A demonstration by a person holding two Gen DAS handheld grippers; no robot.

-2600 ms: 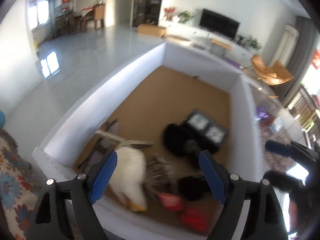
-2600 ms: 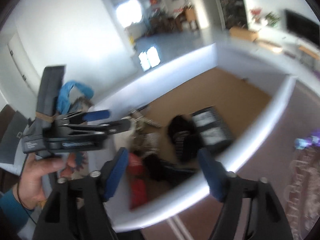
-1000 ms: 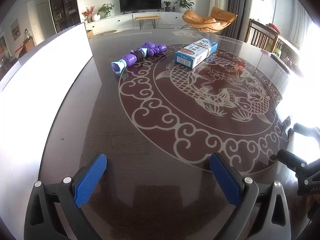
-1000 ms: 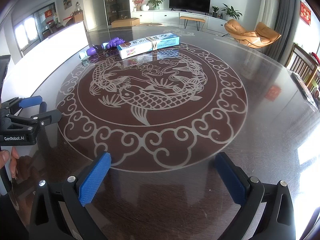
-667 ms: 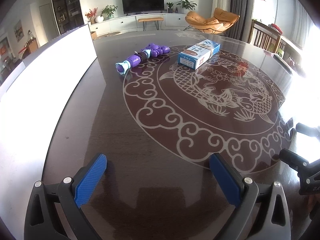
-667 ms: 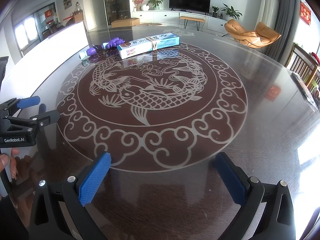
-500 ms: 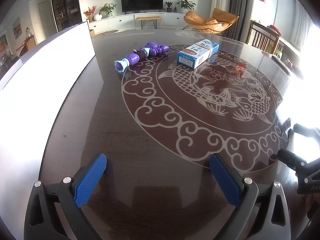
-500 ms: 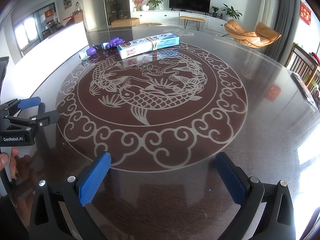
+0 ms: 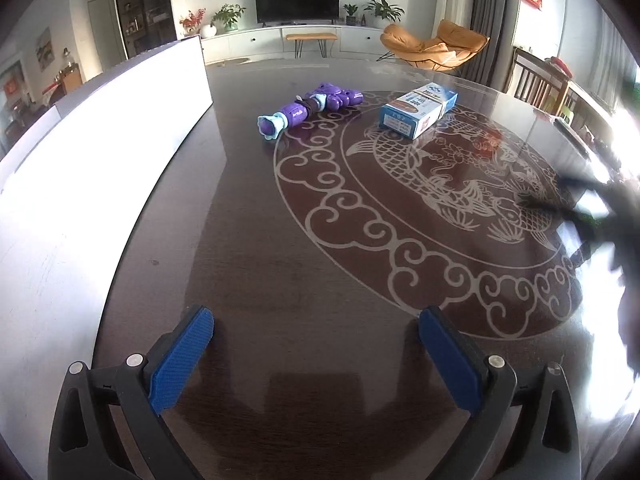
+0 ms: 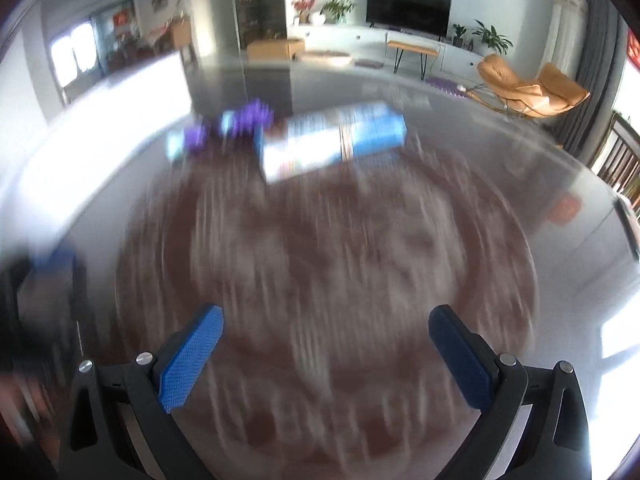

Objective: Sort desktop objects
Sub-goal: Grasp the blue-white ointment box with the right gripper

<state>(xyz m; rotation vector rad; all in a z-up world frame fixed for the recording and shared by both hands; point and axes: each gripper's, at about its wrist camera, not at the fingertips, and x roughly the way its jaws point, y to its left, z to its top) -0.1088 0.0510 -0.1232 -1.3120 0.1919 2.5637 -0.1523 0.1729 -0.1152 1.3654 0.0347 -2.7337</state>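
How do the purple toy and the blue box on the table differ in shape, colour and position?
The purple toy is knobbly and rounded with a pale blue flared end; the blue box is a flat-sided carton, blue and white. The toy lies nearer the white wall, the box on the fish pattern's edge. Both lie flat on the table, apart, untouched by either gripper.

Black TV (image 9: 297, 1) on white wall, orange lounge chair (image 9: 434, 45), bright daylight right

Dark round table (image 9: 304, 264) — on it a purple toy (image 9: 310, 109) and, apparently, a toothpaste box (image 9: 418, 110).
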